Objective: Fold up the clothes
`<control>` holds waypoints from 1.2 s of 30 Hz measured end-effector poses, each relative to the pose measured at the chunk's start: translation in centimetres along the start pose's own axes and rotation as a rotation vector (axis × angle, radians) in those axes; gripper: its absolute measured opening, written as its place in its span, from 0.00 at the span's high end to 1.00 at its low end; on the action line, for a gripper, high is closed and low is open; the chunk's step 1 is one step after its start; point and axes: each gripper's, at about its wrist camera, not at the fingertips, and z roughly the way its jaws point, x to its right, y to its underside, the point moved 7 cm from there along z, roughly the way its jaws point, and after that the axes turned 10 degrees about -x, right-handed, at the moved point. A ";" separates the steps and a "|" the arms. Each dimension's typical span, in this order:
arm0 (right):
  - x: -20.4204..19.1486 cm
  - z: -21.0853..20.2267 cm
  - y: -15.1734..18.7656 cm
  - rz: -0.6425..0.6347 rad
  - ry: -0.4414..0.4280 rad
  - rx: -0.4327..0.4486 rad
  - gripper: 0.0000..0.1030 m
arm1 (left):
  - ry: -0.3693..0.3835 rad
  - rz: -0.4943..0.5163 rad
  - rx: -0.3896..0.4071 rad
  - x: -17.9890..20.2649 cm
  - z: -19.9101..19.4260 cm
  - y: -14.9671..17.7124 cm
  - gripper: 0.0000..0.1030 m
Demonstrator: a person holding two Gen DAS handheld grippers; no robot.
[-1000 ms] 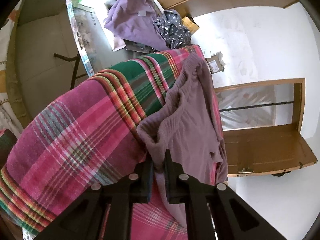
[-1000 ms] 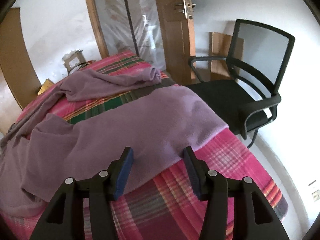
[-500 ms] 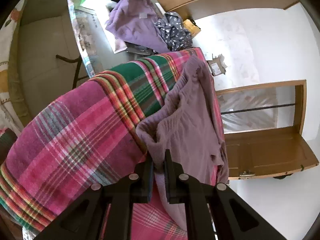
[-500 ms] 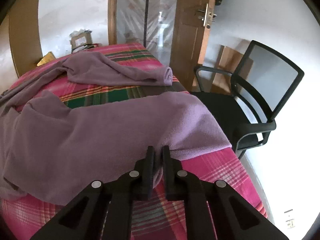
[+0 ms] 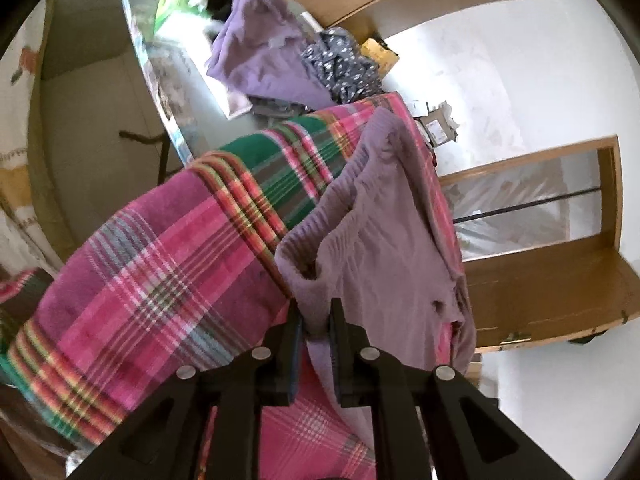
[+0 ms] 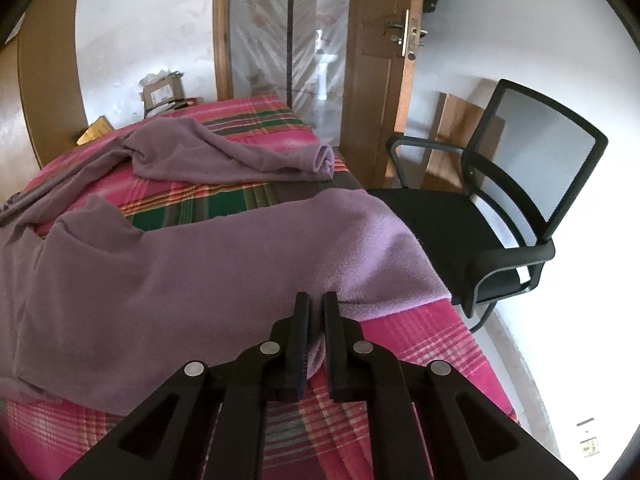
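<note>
Mauve purple trousers (image 6: 180, 264) lie spread on a pink and green plaid blanket (image 6: 420, 360). My right gripper (image 6: 316, 304) is shut on the near edge of one trouser leg, close to its hem. The other leg (image 6: 240, 160) lies bunched farther back. In the left wrist view the same trousers (image 5: 384, 240) show their gathered waistband, and my left gripper (image 5: 316, 312) is shut on the waistband's near corner.
A black mesh office chair (image 6: 520, 216) stands right of the blanket. A wooden door (image 6: 384, 72) and glass panel are behind. In the left wrist view a table (image 5: 180, 92) holds a purple garment (image 5: 264, 60) and a dotted dark one (image 5: 344, 68).
My right gripper went from open above the trouser leg to shut on its edge. My left gripper stays shut on the waistband, and its view shifted slightly.
</note>
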 end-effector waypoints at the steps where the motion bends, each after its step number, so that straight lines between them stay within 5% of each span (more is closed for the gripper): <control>1: 0.0 0.0 0.0 -0.002 -0.002 0.002 0.93 | -0.017 0.027 0.011 0.6 -0.4 0.2 0.87; 7: 0.0 -0.3 -0.1 -0.003 -0.015 0.012 0.93 | -0.071 0.251 0.050 6.9 -2.2 1.3 0.77; 14: 1.1 -0.4 -0.1 0.021 -0.010 0.025 0.93 | -0.073 0.552 -0.071 16.0 0.2 4.3 0.70; 25: 2.8 -0.2 -0.6 0.028 0.033 0.025 0.93 | -0.103 0.849 -0.431 24.1 11.6 11.6 0.69; 32: 4.1 0.2 -1.2 0.043 0.043 0.020 0.93 | -0.084 1.011 -0.571 27.8 17.4 17.2 0.69; 36: 5.1 0.3 -1.5 0.054 0.063 0.017 0.93 | -0.133 1.066 -0.645 27.9 20.6 19.3 0.69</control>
